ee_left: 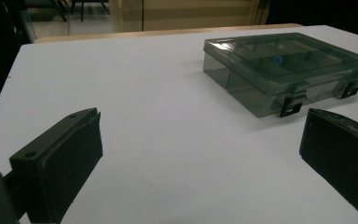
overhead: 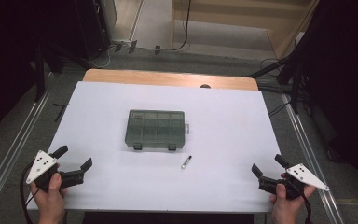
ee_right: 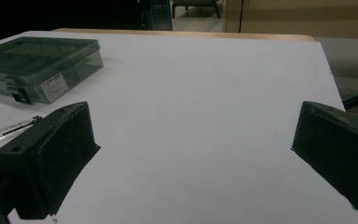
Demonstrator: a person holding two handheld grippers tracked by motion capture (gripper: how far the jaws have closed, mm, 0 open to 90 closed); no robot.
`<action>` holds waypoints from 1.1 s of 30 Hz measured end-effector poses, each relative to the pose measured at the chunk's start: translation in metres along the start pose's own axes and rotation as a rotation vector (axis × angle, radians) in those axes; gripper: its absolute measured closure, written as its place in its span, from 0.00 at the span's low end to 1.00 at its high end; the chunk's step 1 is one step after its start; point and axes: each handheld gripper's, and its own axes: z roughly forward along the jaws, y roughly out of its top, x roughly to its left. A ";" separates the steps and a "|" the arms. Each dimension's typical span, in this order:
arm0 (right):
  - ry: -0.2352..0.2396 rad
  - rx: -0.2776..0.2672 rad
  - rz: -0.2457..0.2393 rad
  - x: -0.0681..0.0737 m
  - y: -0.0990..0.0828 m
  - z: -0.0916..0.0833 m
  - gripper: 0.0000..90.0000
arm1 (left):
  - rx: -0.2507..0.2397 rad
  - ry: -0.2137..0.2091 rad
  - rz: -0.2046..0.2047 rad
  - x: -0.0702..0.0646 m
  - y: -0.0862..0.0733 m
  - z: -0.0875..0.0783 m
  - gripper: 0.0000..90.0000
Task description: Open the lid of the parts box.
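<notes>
At table's near corners, left gripper [overhead: 77, 157] and right gripper [overhead: 266, 164] rest, fingers spread, empty.

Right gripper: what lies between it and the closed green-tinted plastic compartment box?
The small clear tube lies on the white table between the right gripper and the compartment box, just off the box's front right corner, in the high view.

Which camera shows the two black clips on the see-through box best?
The left gripper view: the box is close, and both clips face the camera, looking shut. In the high view they are tiny dark spots on the near edge. The right gripper view shows one clip at the picture's edge.
</notes>
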 end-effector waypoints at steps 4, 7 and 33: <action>0.003 0.004 -0.005 0.001 0.001 0.002 0.00 | 0.003 -0.005 0.014 -0.005 0.002 0.003 0.00; 0.005 0.006 -0.001 0.003 0.002 0.004 0.00 | 0.002 -0.008 0.028 -0.010 0.004 0.004 0.00; 0.083 0.013 -0.061 0.030 0.031 0.019 0.00 | 0.014 -0.112 0.061 -0.051 0.027 0.026 0.00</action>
